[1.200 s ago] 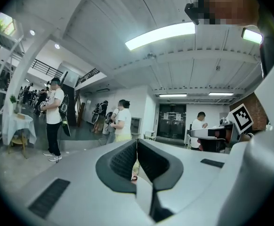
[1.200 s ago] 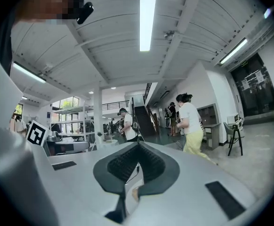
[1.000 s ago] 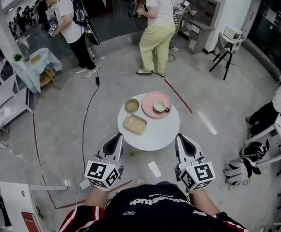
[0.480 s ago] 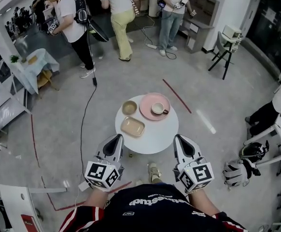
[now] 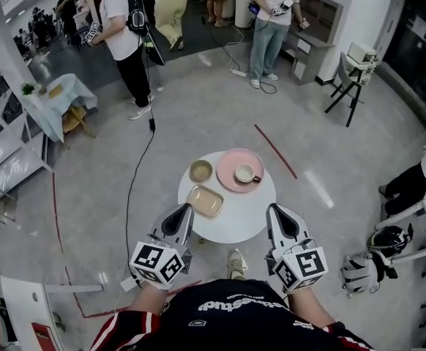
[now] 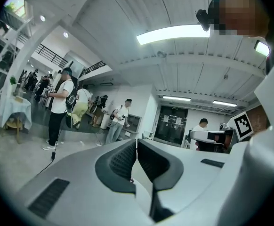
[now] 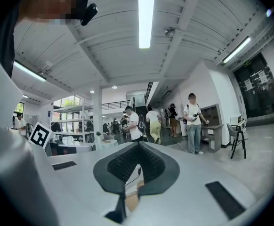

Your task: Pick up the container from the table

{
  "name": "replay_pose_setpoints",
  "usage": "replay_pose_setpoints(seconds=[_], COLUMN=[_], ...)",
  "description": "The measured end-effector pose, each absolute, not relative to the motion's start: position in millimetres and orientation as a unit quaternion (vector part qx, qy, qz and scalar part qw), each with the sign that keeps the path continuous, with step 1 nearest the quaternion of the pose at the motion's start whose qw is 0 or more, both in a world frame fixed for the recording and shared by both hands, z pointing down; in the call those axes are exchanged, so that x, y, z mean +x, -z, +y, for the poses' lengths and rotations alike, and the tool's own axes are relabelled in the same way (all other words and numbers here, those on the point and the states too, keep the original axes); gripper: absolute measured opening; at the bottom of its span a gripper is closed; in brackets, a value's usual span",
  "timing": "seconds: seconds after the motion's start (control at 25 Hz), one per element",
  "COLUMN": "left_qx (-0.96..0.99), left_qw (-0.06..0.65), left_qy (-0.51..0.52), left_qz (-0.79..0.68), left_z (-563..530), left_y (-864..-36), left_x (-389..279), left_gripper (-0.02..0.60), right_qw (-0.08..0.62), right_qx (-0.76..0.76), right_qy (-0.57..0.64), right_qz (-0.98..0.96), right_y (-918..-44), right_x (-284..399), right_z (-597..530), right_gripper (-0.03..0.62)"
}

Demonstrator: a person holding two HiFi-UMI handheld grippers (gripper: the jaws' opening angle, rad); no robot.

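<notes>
A tan rectangular container (image 5: pixel 205 200) lies on the left part of a round white table (image 5: pixel 235 214) in the head view. Beside it are a small round bowl (image 5: pixel 200 170) and a pink plate (image 5: pixel 231 178) bearing a cup (image 5: pixel 245 173). My left gripper (image 5: pixel 184 210) is level at the table's near left edge, a short way short of the container, jaws shut and empty. My right gripper (image 5: pixel 277 210) is at the near right edge, also shut and empty. In the left gripper view the left gripper (image 6: pixel 136 142) has its pads together, as does the right gripper (image 7: pixel 138 145) in its own view.
Several people (image 5: pixel 125 35) stand at the back of the hall. A black cable (image 5: pixel 130 189) and a red tape line (image 5: pixel 275 151) run over the floor. A cloth-covered table (image 5: pixel 55 97) is at the left, a stool (image 5: pixel 348 75) at the right, helmets (image 5: pixel 385 243) near right.
Both grippers have advanced toward the round table, and their tips now reach its near edge. The person in yellow trousers has walked away toward the back.
</notes>
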State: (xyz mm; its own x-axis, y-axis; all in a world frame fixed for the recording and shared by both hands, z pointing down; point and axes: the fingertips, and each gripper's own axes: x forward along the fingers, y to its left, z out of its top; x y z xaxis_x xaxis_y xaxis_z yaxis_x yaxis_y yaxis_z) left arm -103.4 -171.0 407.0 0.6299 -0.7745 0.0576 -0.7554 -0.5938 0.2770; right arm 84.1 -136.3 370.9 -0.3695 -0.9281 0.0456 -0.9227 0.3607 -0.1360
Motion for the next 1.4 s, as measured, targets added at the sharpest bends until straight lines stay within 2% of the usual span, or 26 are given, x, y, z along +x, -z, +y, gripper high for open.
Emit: replay_pose_setpoints(seconds=[0.36, 0.48, 0.76, 1.08, 1.4], left_qx=[0.890, 0.892, 0.894, 0.857, 0.813], left_qw=[0.148, 0.171, 0.204, 0.312, 0.385], left_qy=[0.029, 0.026, 0.012, 0.036, 0.039], left_qz=[-0.431, -0.418, -0.399, -0.409, -0.434], left_z=[-187.1, -191.4, -198.9, -217.9, -239.2], left_y=[-413.6, -421.3, -444.3, -491.7, -556.2], left_x=[-104.3, -99.0, -89.2, -104.6, -114.2], left_gripper=[0.028, 0.089, 0.160, 0.162, 0.162], right_qw=[0.015, 0.011, 0.013, 0.006, 0.003], right_qx=[-0.558, -0.557, -0.553, -0.545, -0.543], right_qy=[0.079, 0.083, 0.074, 0.039, 0.049], right_qz=[0.826, 0.826, 0.830, 0.837, 0.838], right_y=[-377.3, -381.5, -387.3, -386.0, -400.4], right_x=[82.5, 82.7, 84.0, 74.4, 75.5], right_z=[-150.6, -153.4, -158.1, -160.1, -170.4], right_gripper=[0.014, 0.014, 0.014, 0.014, 0.014])
